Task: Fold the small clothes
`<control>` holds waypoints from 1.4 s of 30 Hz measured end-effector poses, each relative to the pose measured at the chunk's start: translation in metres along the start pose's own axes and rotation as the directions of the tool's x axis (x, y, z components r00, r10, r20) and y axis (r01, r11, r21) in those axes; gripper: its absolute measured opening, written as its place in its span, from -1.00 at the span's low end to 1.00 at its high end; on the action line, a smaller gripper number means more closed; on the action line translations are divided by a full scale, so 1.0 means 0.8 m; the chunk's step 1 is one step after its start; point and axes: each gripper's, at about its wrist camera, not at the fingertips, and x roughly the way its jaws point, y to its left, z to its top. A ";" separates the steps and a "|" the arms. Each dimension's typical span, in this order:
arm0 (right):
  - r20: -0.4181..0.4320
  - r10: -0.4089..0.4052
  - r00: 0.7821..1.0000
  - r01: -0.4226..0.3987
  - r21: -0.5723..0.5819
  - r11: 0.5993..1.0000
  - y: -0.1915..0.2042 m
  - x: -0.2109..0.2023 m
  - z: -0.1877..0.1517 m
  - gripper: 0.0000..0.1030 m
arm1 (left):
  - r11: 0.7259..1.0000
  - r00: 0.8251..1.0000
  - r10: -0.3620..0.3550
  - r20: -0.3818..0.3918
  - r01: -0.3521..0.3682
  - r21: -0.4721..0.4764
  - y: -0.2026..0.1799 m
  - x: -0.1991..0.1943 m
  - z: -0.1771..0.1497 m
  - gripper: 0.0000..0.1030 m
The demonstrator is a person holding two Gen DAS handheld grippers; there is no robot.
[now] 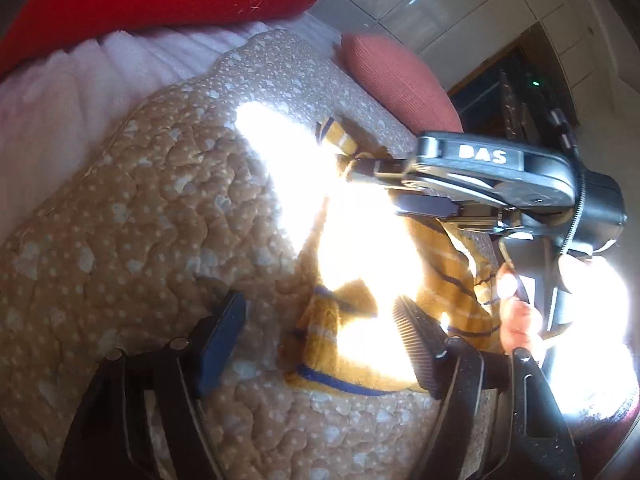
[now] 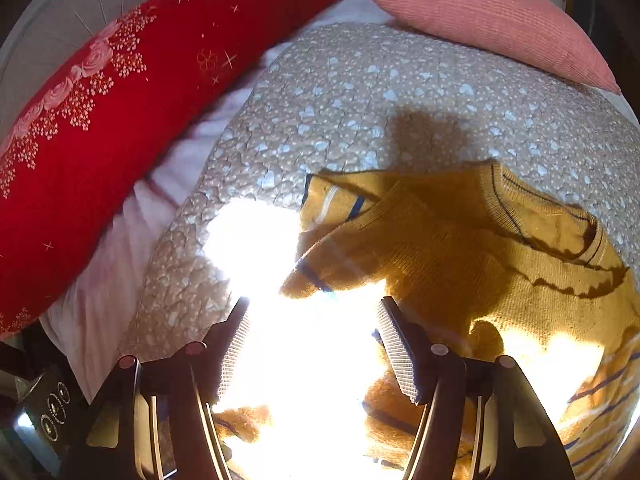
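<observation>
A small mustard-yellow knitted sweater [image 2: 460,248] with thin navy and white stripes lies on a quilted beige bedspread [image 2: 360,92] dotted with pale hearts, spread over a bed; in the right wrist view its ribbed neckline [image 2: 560,216] sits toward the upper right and its striped hem runs off the lower right, so the body's long axis slants from upper right toward the bottom of the picture; a striped sleeve cuff [image 2: 332,200] points to the upper left, folded over the chest; a hard patch of sunlight burns out the middle of the garment, so the cloth there cannot be read

The right claw [image 2: 312,344] hangs over the sweater with its ribbed pads spread apart, glare between them and nothing visibly pinched; in the left wrist view the same right claw [image 1: 360,168] reaches in from the right, its tips at the sleeve cuff [image 1: 340,140], a hand [image 1: 520,312] on its handle

The left claw [image 1: 320,344] stands open too, one finger over the bedspread [image 1: 140,220], the other at the sweater [image 1: 452,280] near a striped edge [image 1: 340,380]; its pads press on nothing

A red floral bolster [image 2: 120,100] lies along the far left, a pink ribbed cushion [image 2: 488,20] at the upper right, white sheet [image 2: 120,240] between bolster and bedspread
</observation>
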 end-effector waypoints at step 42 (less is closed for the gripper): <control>0.519 0.165 0.839 -0.412 0.407 0.815 -0.422 -0.152 -0.269 -0.70 | 0.975 0.988 0.140 -0.066 -0.126 0.183 -0.151 0.026 -0.071 0.13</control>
